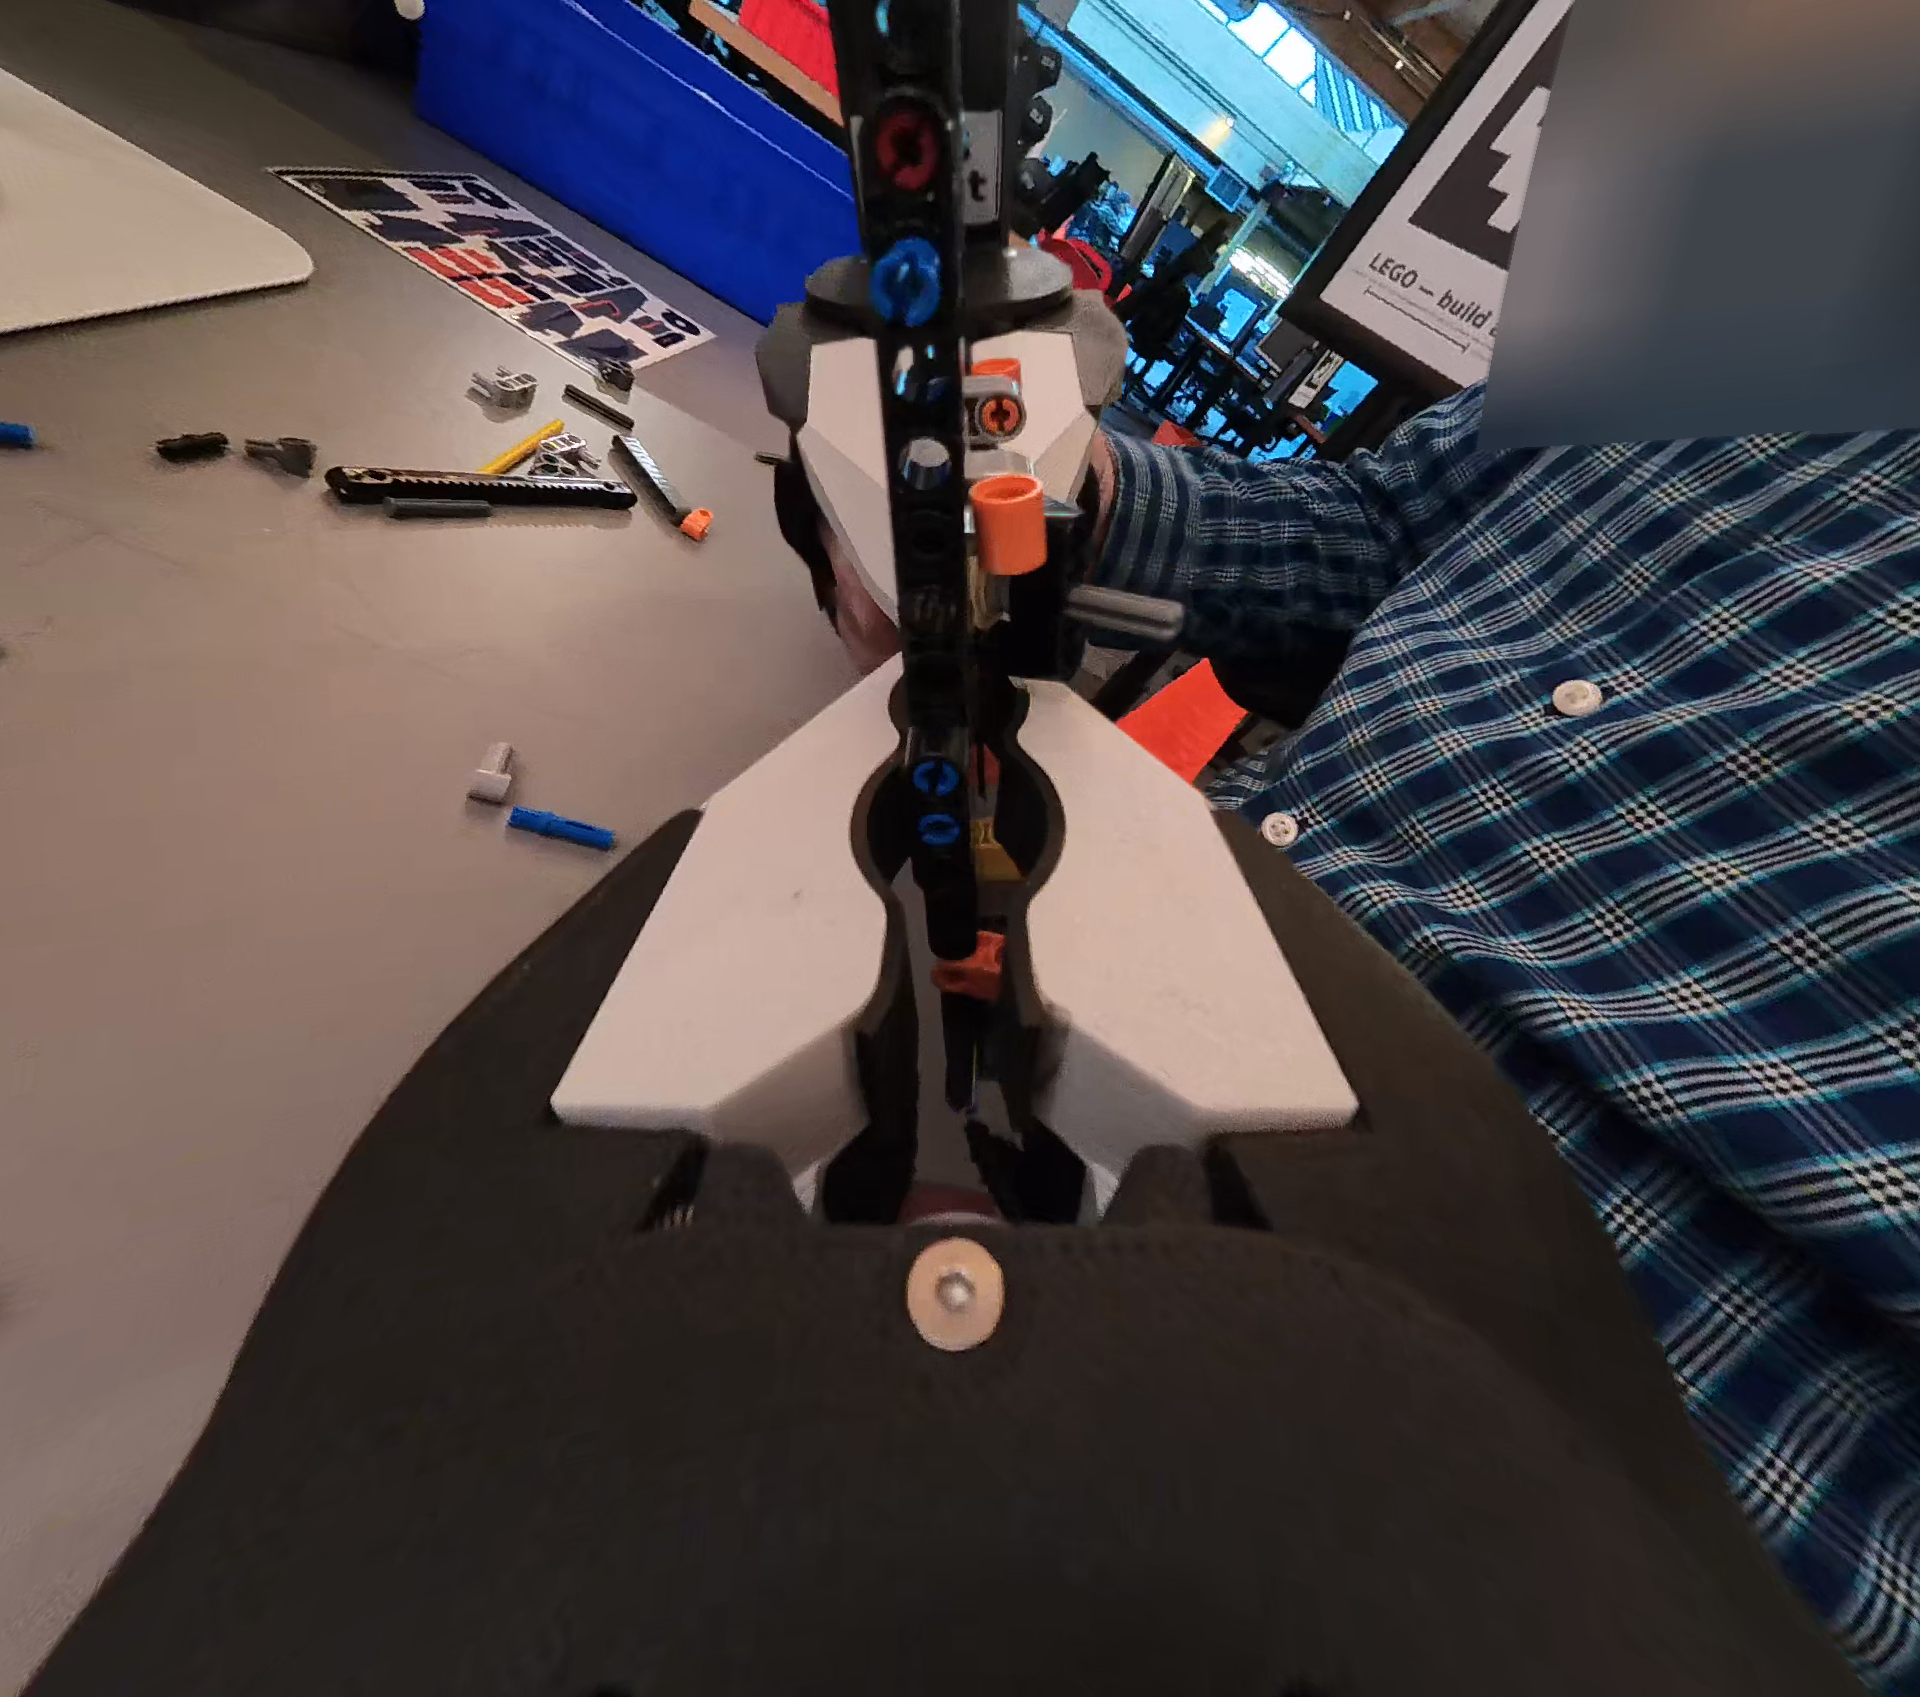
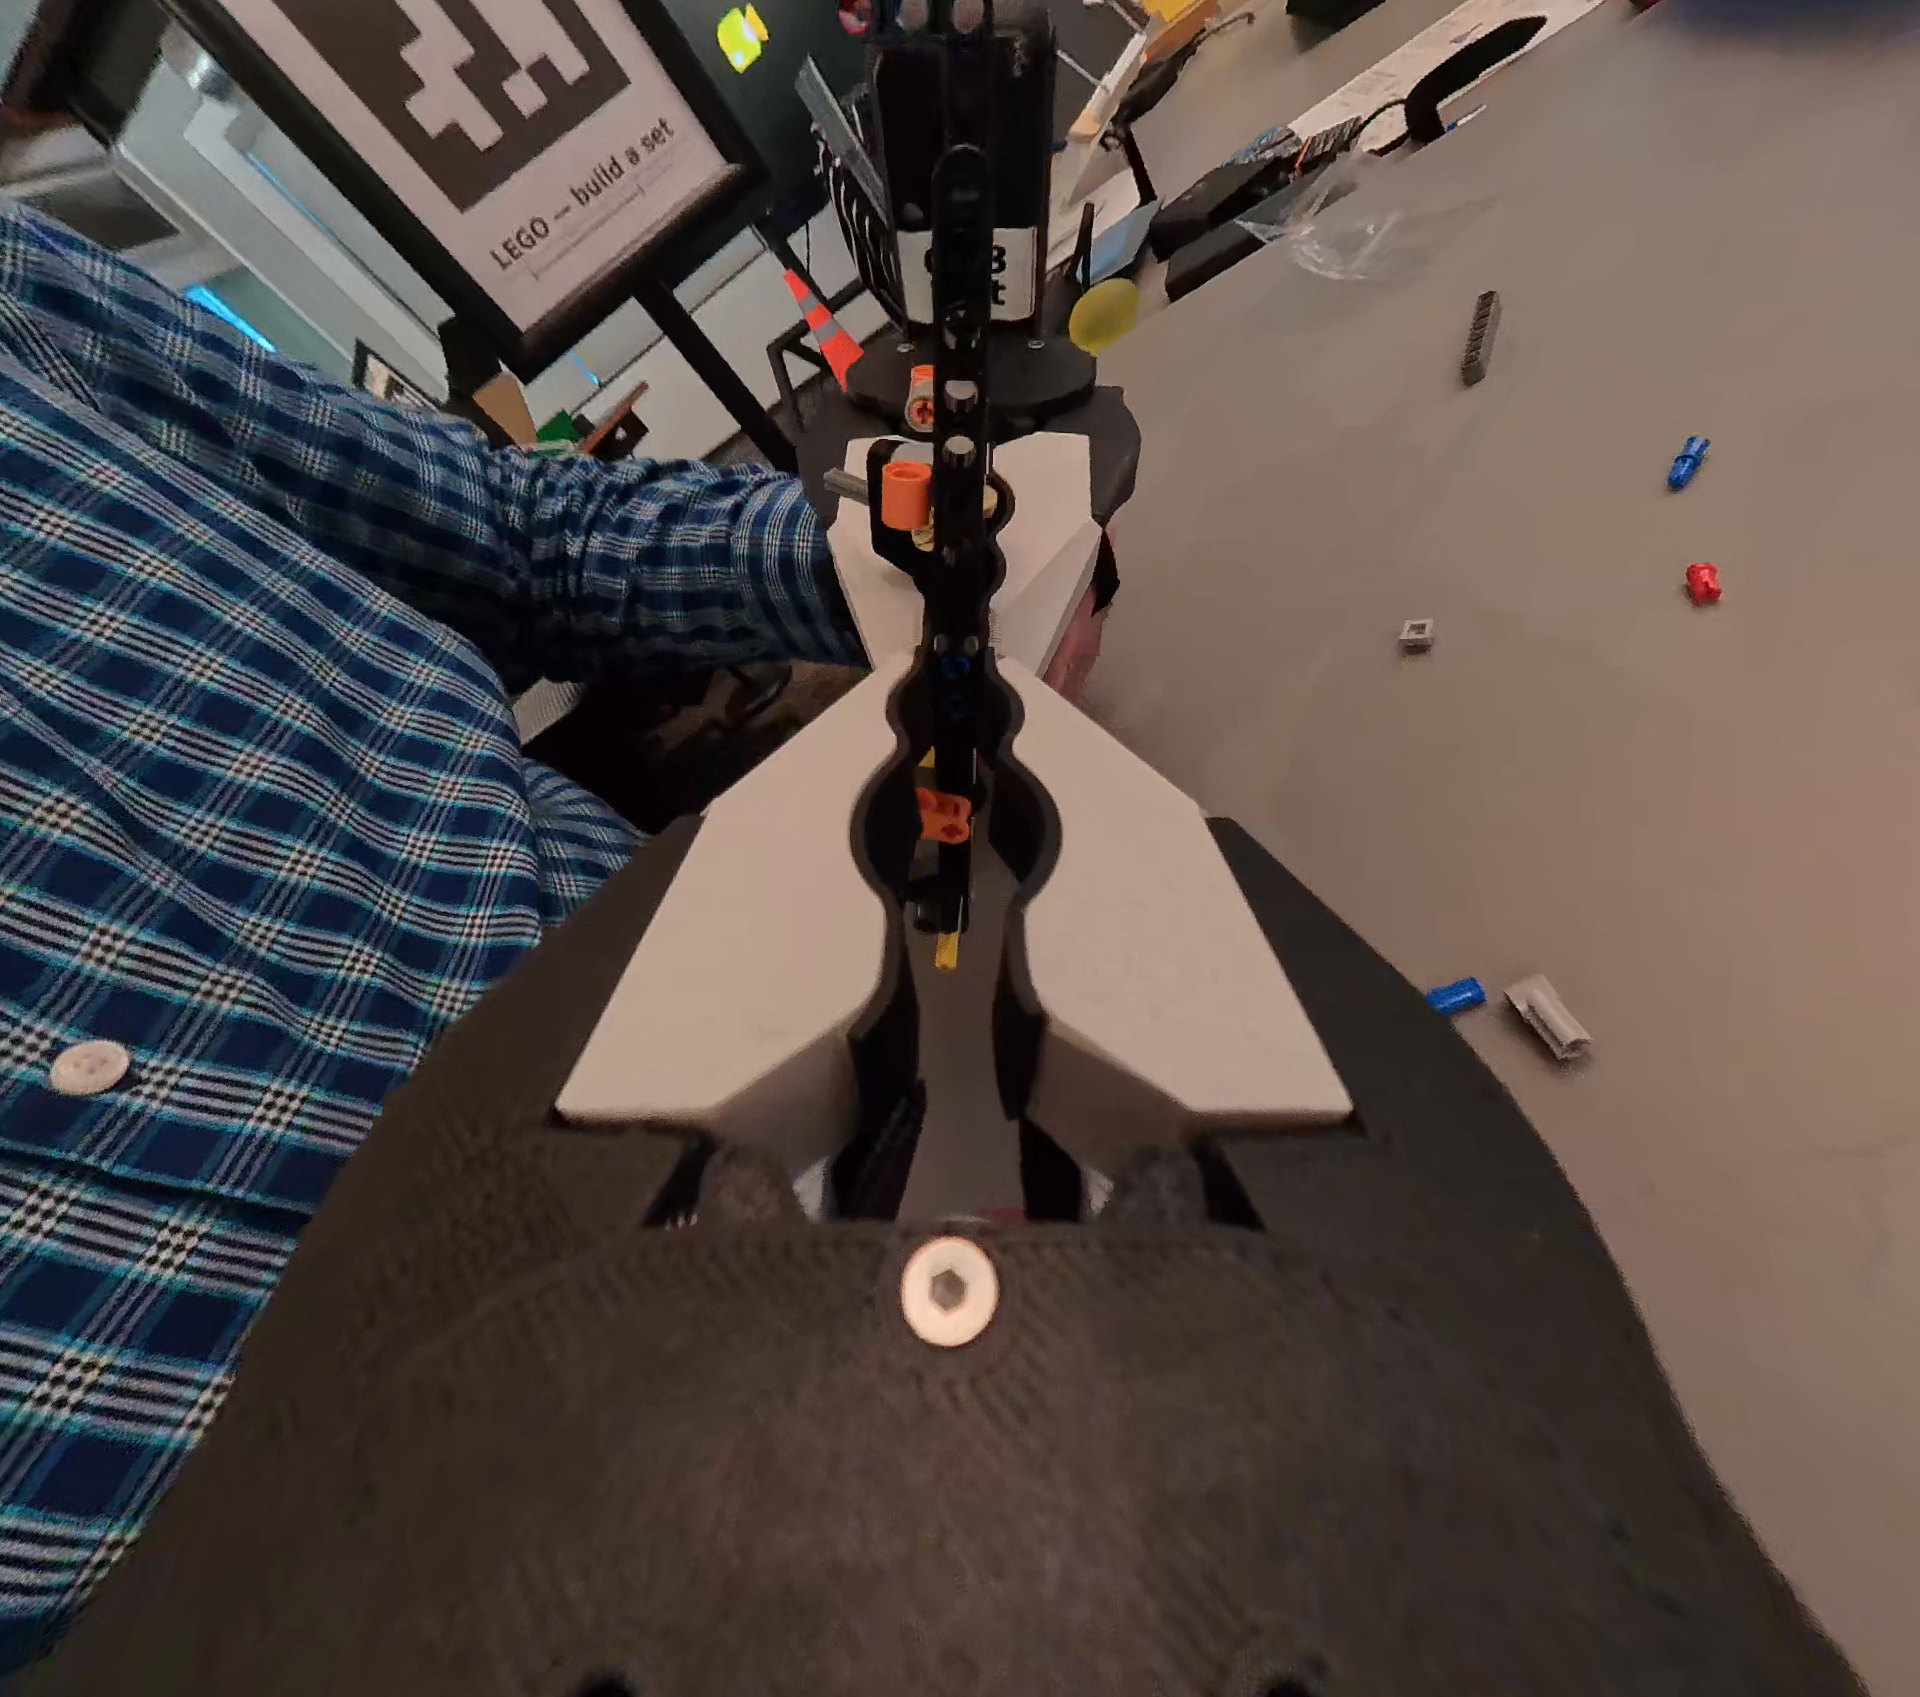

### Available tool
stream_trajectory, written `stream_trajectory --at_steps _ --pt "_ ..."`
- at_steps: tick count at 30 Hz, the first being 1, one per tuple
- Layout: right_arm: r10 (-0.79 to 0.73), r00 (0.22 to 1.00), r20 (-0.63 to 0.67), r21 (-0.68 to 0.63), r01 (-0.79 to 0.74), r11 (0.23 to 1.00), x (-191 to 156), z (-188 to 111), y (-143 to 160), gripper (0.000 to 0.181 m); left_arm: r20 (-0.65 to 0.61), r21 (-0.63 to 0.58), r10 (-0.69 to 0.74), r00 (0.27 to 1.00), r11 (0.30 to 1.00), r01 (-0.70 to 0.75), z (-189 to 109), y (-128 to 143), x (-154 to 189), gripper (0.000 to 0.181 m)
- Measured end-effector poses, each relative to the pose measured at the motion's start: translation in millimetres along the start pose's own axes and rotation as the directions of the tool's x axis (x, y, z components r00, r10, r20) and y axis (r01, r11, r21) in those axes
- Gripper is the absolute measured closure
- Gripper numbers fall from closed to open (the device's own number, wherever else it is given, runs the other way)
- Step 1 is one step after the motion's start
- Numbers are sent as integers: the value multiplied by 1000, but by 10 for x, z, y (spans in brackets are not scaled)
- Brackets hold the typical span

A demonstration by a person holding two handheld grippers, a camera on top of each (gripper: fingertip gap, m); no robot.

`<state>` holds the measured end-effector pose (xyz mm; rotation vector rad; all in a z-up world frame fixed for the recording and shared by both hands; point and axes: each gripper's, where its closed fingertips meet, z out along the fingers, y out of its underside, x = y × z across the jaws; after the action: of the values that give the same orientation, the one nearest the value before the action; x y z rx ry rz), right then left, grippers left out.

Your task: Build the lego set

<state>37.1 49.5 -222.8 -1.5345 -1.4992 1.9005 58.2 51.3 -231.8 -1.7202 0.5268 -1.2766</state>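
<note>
Both claws clamp black beam assembly [image 1: 914,421] (facing)

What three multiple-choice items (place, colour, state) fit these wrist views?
1. Where does the sticker sheet lie?
A. on the grey table, in front of the blue bin
B. inside the bin
C. on the person's lap

2. What colour is the round connector on the side of the black beam assembly?
A. green
B. orange
C. white

3. How are the left hand-held gripper and the right hand-held gripper?
A. both open
B. only the left shut
C. both shut on the assembly

Key: 1 A, the sheet lies flat on the table by the bin's near wall; 2 B, it is plainly orange; 3 C, each wrist view shows its fingers closed on the beam.
</note>
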Motion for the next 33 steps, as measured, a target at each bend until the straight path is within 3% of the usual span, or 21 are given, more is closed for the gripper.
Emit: stream_trajectory --at_steps 12,19,20,22,29,33 --pt "-50 999 -5 -109 49 993 -58 -8 101 176 -48 -43 -10 999 999 8 3 82 63 175" --pt "-45 999 -4 -36 45 998 -63 -13 15 174 -58 -2 -31 998 1000 31 -20 -7 66 175" --pt "-26 1000 -9 -37 26 999 -36 -21 18 165 -65 6 -42 997 999 43 -29 -21 76 175" --pt "-23 1000 14 -24 23 999 -67 -30 18 175 -53 9 -38 998 999 39 -20 -25 70 175" --pt "6 1000 -4 7 -5 1000 -4 4 37 176 -10 -20 -25 1000 999 25 -42 13 2 175" --pt "-56 998 -40 -40 55 998 0 -1 58 176 -8 -37 -8 1000 999 7 -38 30 5 175"
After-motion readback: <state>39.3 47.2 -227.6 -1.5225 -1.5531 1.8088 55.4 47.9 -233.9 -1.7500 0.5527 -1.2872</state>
